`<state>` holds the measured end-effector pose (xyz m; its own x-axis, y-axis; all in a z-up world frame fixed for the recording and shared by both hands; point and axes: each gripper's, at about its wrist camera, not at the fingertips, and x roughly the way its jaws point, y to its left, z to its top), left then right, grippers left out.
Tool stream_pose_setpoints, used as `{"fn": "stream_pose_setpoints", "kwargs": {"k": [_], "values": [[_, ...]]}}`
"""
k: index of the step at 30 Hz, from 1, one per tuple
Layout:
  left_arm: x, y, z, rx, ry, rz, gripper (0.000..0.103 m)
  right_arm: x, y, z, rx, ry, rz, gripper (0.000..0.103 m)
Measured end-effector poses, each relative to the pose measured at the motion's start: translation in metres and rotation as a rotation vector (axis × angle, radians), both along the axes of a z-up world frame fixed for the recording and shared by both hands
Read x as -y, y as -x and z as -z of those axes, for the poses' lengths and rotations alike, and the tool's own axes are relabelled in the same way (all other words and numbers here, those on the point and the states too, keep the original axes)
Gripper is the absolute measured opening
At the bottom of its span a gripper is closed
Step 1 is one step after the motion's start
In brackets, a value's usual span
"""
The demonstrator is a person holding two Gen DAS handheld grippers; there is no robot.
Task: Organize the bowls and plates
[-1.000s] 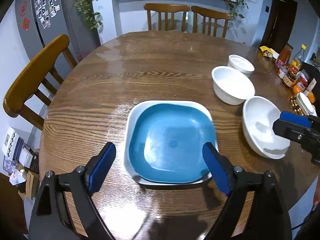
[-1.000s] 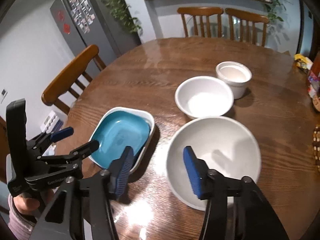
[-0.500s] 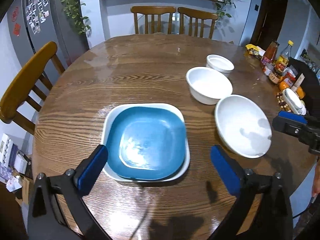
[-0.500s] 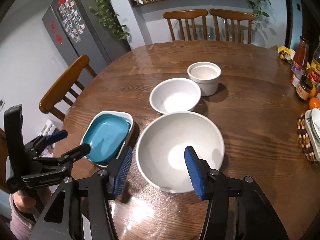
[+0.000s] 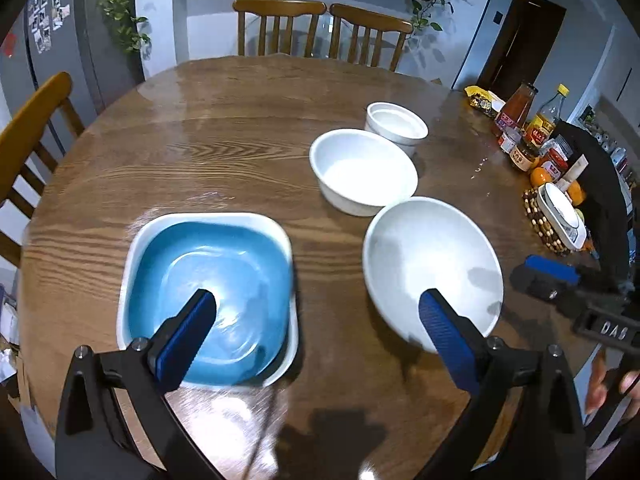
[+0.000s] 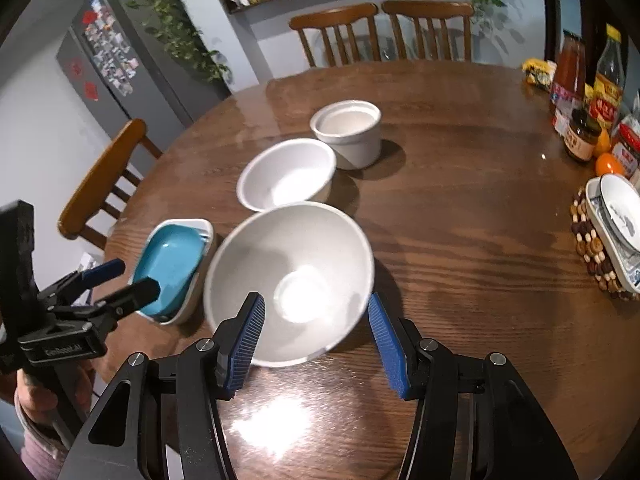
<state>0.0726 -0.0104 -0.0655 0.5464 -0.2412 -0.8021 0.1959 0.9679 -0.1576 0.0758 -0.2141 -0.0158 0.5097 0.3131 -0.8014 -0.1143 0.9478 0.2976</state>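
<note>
A blue square plate [image 5: 208, 292] lies inside a white square plate [image 5: 132, 248] at the front left of the round wooden table [image 5: 224, 136]. To their right stands a large white bowl [image 5: 432, 264] [image 6: 288, 280], behind it a medium white bowl [image 5: 362, 172] [image 6: 286, 174] and a small white ramekin [image 5: 396, 122] [image 6: 348, 132]. My left gripper [image 5: 316, 304] [image 6: 130, 278] hangs wide open over the gap between plates and large bowl, holding nothing. My right gripper [image 6: 316, 308] [image 5: 548, 276] is half open above the large bowl's near rim, its pads not touching it.
Bottles [image 6: 568, 68], jars [image 6: 580, 138] and oranges [image 6: 608, 164] crowd the table's right edge, beside a patterned dish [image 6: 616, 216] on a beaded trivet [image 6: 588, 240]. Wooden chairs [image 5: 280, 24] stand at the far side and left. A fridge [image 6: 104, 76] is at back left.
My left gripper has opened wider and shifted right, so the plates now sit under its left finger. My right gripper has come closer over the large bowl, which now lies centred between its fingers.
</note>
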Motion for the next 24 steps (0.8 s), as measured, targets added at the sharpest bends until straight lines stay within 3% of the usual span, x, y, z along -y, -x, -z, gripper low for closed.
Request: {"fn": "stream_pose_setpoints", "kwargs": {"k": [3,6,8,10,11,13,16,24], "values": [[0.016,-0.015,0.011,-0.042,-0.006,0.025,0.088,0.005,-0.011,0.009,-0.019,-0.005,0.008,0.055],[0.030,-0.030,0.025,-0.101,-0.009,0.054,0.069,0.006,-0.021,0.018,-0.046,-0.011,-0.005,0.055],[0.033,-0.036,0.032,-0.129,0.002,0.059,0.055,0.006,-0.027,0.025,-0.063,-0.021,-0.016,0.048],[0.036,-0.042,0.039,-0.165,0.021,0.072,0.032,0.006,-0.031,0.030,-0.079,-0.031,-0.022,0.028],[0.037,-0.042,0.041,-0.177,0.028,0.078,0.026,0.006,-0.033,0.034,-0.087,-0.038,-0.026,0.021],[0.037,-0.043,0.044,-0.186,0.030,0.082,0.022,0.008,-0.034,0.038,-0.104,-0.055,-0.033,0.011],[0.035,-0.040,0.041,-0.184,0.036,0.091,0.014,0.013,-0.031,0.038,-0.108,-0.065,-0.027,0.010],[0.034,-0.016,0.030,-0.182,0.012,0.158,0.015,0.015,-0.003,0.024,-0.111,-0.075,-0.055,0.010]]}}
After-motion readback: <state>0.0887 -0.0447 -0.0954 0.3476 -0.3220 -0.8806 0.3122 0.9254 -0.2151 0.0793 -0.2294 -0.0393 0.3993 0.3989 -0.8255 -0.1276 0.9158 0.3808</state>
